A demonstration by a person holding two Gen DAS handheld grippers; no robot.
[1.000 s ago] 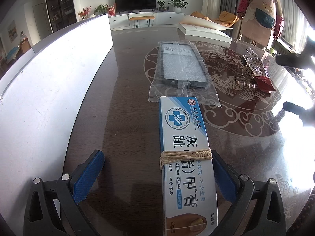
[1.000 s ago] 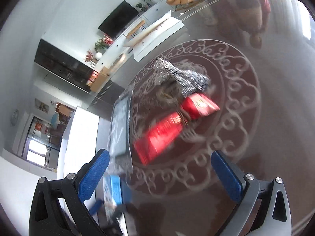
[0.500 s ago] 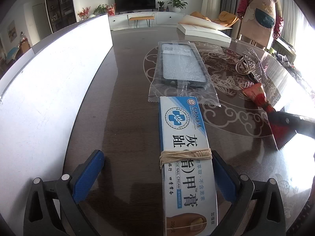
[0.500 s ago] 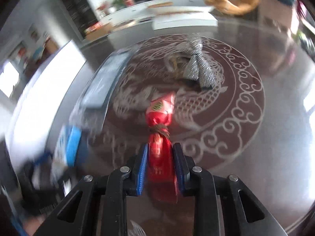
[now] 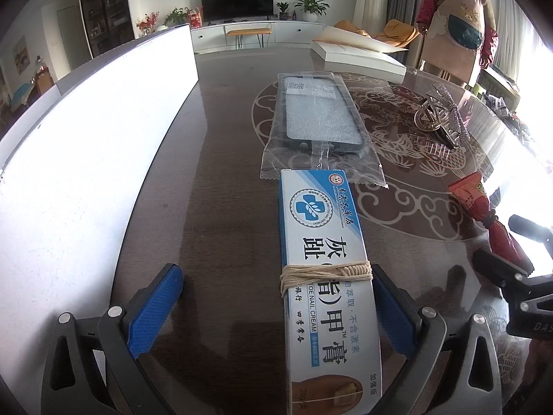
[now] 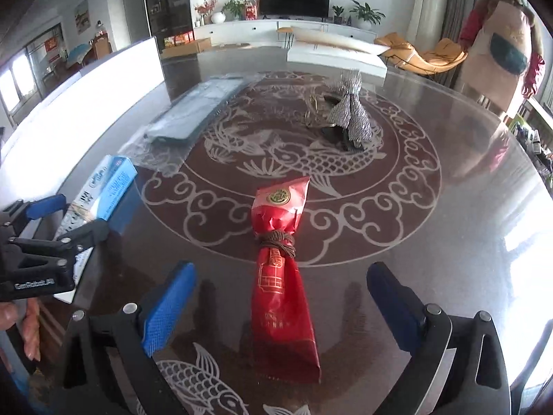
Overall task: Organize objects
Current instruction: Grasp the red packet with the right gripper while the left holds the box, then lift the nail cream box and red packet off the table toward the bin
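A blue-and-white cream box (image 5: 328,276) tied with string lies on the dark table between the open fingers of my left gripper (image 5: 276,307), against its right pad; it also shows in the right wrist view (image 6: 103,190). A red packet (image 6: 281,276) tied with cord lies flat between the open fingers of my right gripper (image 6: 280,304), untouched; it also shows in the left wrist view (image 5: 484,214). A phone case in a clear bag (image 5: 319,121) lies just beyond the box. A silver hair clip (image 6: 345,114) sits further back.
A tall white board (image 5: 86,145) stands along the table's left side. A white flat box (image 5: 359,57) lies at the far edge. A person in an apron (image 5: 456,24) stands beyond the table on the right.
My right gripper brought the red packet toward the near side beside the box, then opened and let it go on the table. The left gripper and box have not moved.
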